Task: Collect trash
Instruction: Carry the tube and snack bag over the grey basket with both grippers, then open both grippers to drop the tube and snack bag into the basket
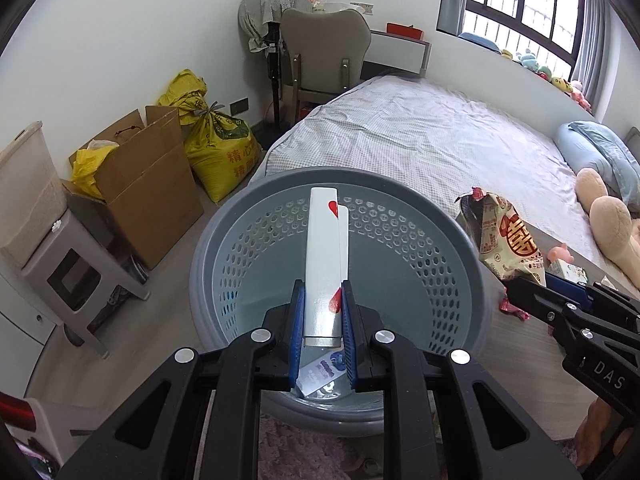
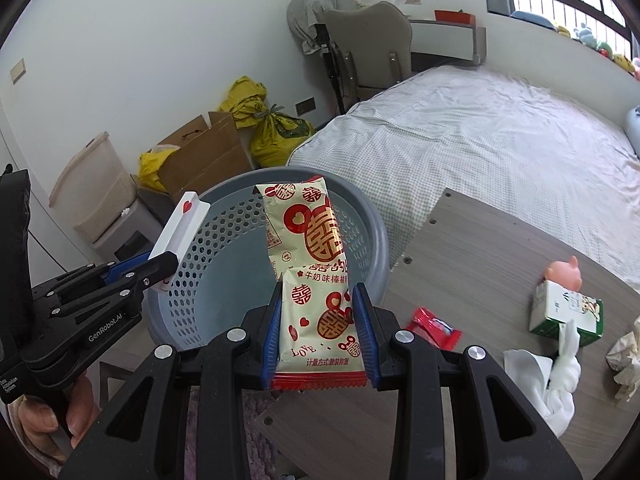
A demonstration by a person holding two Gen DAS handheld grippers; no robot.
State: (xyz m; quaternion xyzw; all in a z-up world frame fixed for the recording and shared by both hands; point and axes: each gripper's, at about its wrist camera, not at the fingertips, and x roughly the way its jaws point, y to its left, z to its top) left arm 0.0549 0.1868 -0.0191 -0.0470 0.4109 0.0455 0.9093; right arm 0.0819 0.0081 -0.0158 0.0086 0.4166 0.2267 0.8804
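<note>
My left gripper [image 1: 322, 300] is shut on a long white box with red hearts [image 1: 325, 264], held over the open mouth of the grey perforated basket [image 1: 452, 236]. A small white-and-blue packet [image 1: 320, 374] lies at the basket's bottom. My right gripper [image 2: 318, 300] is shut on a cream snack bag with red print [image 2: 308, 256], which hangs above the same basket [image 2: 360, 196]. In the right wrist view the left gripper [image 2: 160, 270] with the white box [image 2: 180, 230] sits at the basket's left rim. The right gripper [image 1: 516, 288] and its snack bag [image 1: 504, 240] show at the right of the left wrist view.
A wooden table [image 2: 472, 264] at the right carries a red wrapper [image 2: 434, 326], a green-and-white carton [image 2: 560, 312], white cloth [image 2: 552, 372] and crumpled paper [image 2: 626, 360]. Behind the basket are a bed [image 1: 420, 136], a cardboard box [image 1: 148, 184], yellow sacks [image 1: 216, 152] and a chair [image 1: 324, 52].
</note>
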